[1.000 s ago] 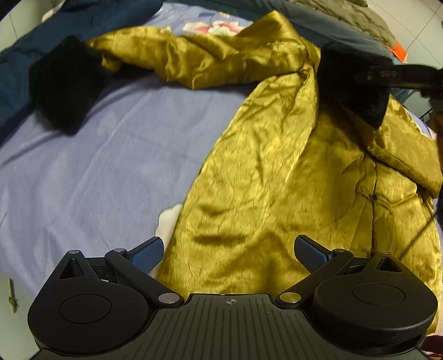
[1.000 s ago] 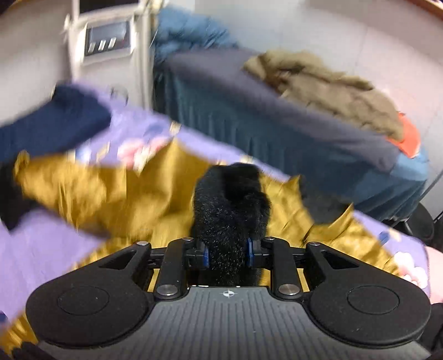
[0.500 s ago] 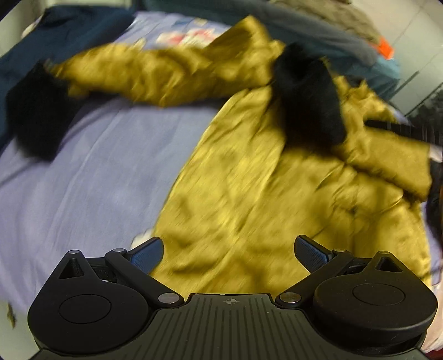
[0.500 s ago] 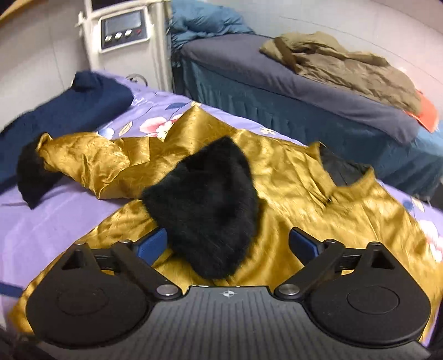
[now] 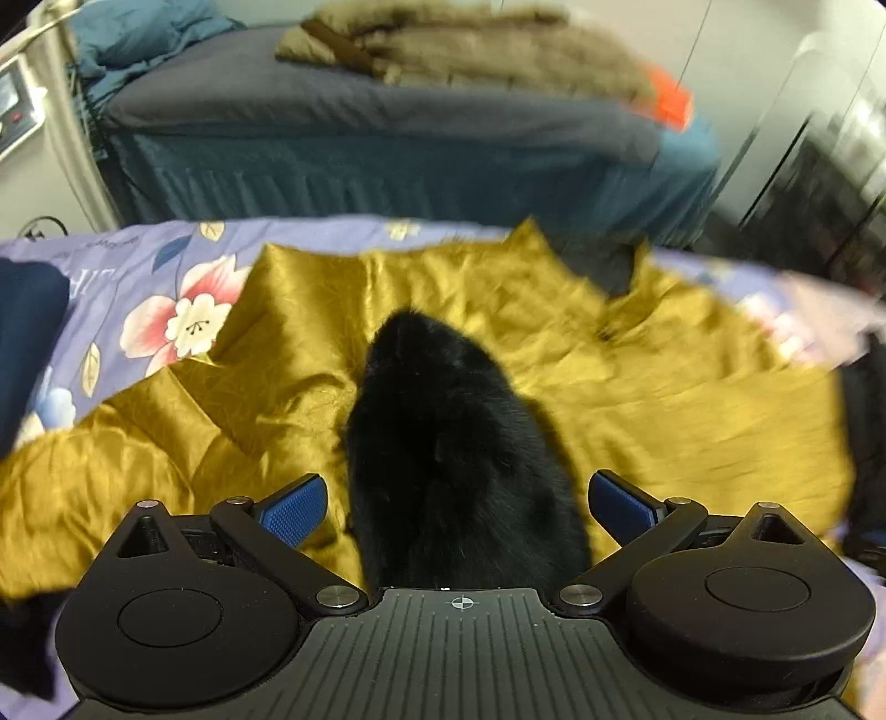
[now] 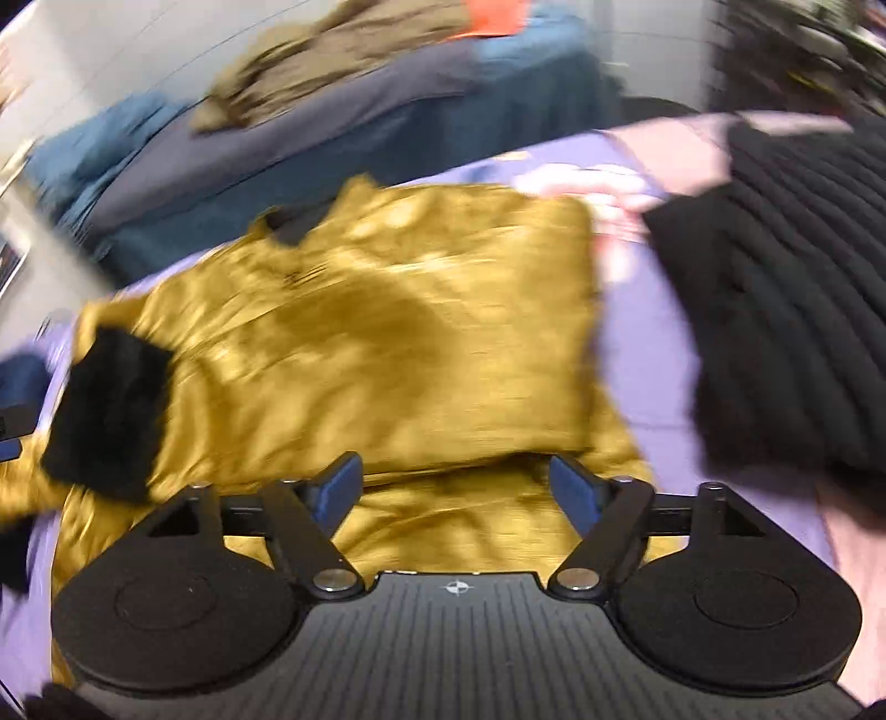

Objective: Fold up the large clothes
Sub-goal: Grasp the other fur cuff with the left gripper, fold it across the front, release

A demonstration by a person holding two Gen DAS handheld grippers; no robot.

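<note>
**Two open grippers over the gold coat**

Two beds fill my views: the near one under a lilac floral sheet (image 5: 166,260), and behind it, at twelve o'clock, a second bed with a grey top and teal skirt (image 5: 343,138) carrying an olive-brown heap of clothing (image 5: 470,50) and something orange (image 5: 667,102).

Spread across the lilac sheet is the gold satin coat (image 5: 637,387). Its black fur cuff (image 5: 448,459) lies on the gold cloth directly ahead of my left gripper (image 5: 457,501), between the widely spread jaws; I can't see either pad pressing it.

At three o'clock of my right gripper (image 6: 457,487) a black ribbed garment (image 6: 786,288) lies beside the coat's edge. At nine o'clock the fur cuff (image 6: 105,415) shows again. Those jaws have just been closing partway, still apart, with only gold fabric below them, nothing clamped. That view is blurred.
</note>
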